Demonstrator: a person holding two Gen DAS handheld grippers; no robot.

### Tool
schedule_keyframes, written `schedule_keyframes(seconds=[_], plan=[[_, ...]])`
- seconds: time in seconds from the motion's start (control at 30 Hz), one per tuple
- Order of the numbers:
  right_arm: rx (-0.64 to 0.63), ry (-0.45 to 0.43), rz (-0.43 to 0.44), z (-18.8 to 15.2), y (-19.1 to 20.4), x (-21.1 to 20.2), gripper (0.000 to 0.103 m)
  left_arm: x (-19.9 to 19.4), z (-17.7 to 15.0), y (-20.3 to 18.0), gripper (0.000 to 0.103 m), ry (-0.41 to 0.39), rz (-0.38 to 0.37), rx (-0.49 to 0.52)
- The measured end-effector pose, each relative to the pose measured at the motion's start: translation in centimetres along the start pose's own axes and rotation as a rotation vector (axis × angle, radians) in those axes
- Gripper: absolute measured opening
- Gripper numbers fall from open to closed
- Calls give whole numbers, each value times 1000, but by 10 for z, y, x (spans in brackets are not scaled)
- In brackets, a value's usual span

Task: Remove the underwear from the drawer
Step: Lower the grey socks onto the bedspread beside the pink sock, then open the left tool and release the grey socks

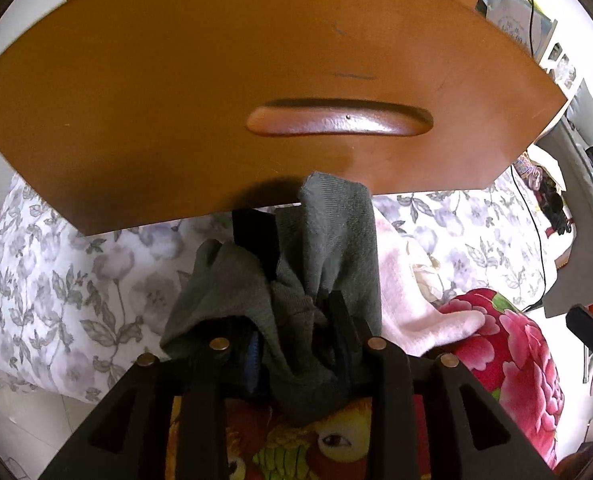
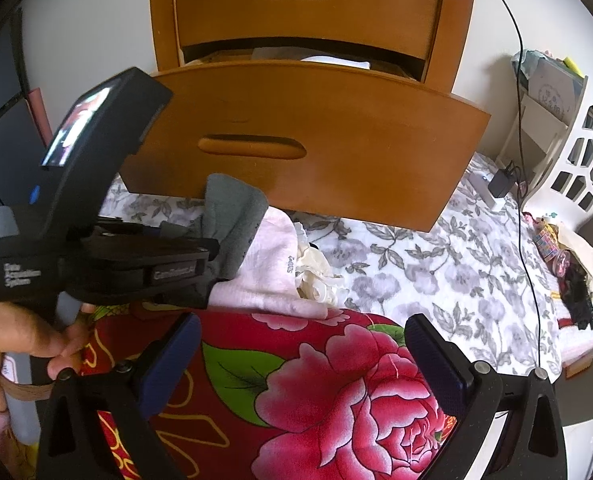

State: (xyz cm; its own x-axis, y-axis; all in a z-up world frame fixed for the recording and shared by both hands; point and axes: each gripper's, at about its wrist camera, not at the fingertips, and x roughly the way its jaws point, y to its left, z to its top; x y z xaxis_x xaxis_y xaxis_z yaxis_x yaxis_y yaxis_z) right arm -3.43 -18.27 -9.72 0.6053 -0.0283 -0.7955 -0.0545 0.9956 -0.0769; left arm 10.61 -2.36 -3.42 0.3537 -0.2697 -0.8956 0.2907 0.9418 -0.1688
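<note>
My left gripper (image 1: 296, 316) is shut on a bunched piece of grey underwear (image 1: 328, 240). The cloth stands up between the fingers and droops over the left one. It hangs in front of the pulled-out wooden drawer (image 1: 256, 80), just below the drawer's lower edge. In the right wrist view the same left gripper (image 2: 212, 248) shows from the side with the grey underwear (image 2: 232, 216) in its jaws, and a hand (image 2: 12, 336) holds its grip. My right gripper (image 2: 302, 332) is open and empty above a red floral blanket (image 2: 336, 392). The drawer (image 2: 316, 140) stands open with light items inside.
A pink garment (image 2: 272, 264) and a cream item (image 2: 316, 276) lie on the bed beside the grey cloth. A white sheet with grey flowers (image 2: 436, 264) covers the bed. At the right are a white lattice basket (image 2: 584, 152), a charger (image 2: 500, 182) and a black cable.
</note>
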Motion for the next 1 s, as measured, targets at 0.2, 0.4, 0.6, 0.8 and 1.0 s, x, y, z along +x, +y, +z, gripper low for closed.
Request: schedule_keyframes(seconds=[0.2, 0.4, 0.6, 0.8, 1.0], plan=[[-2, -5, -3, 1, 1, -3, 103, -33, -7, 2, 48, -78, 12, 7], [0, -9, -5, 1, 2, -5, 103, -78, -12, 18, 66, -231, 72, -44], [-4, -15, -10, 2, 3, -7, 103, -98, -20, 34, 78, -345, 174, -93], [-8, -11, -16, 2, 5, -7, 103, -101, -31, 48, 93, -389, 248, -127], [-10, -12, -20, 2, 5, -8, 103, -110, -41, 62, 99, -456, 290, -184]])
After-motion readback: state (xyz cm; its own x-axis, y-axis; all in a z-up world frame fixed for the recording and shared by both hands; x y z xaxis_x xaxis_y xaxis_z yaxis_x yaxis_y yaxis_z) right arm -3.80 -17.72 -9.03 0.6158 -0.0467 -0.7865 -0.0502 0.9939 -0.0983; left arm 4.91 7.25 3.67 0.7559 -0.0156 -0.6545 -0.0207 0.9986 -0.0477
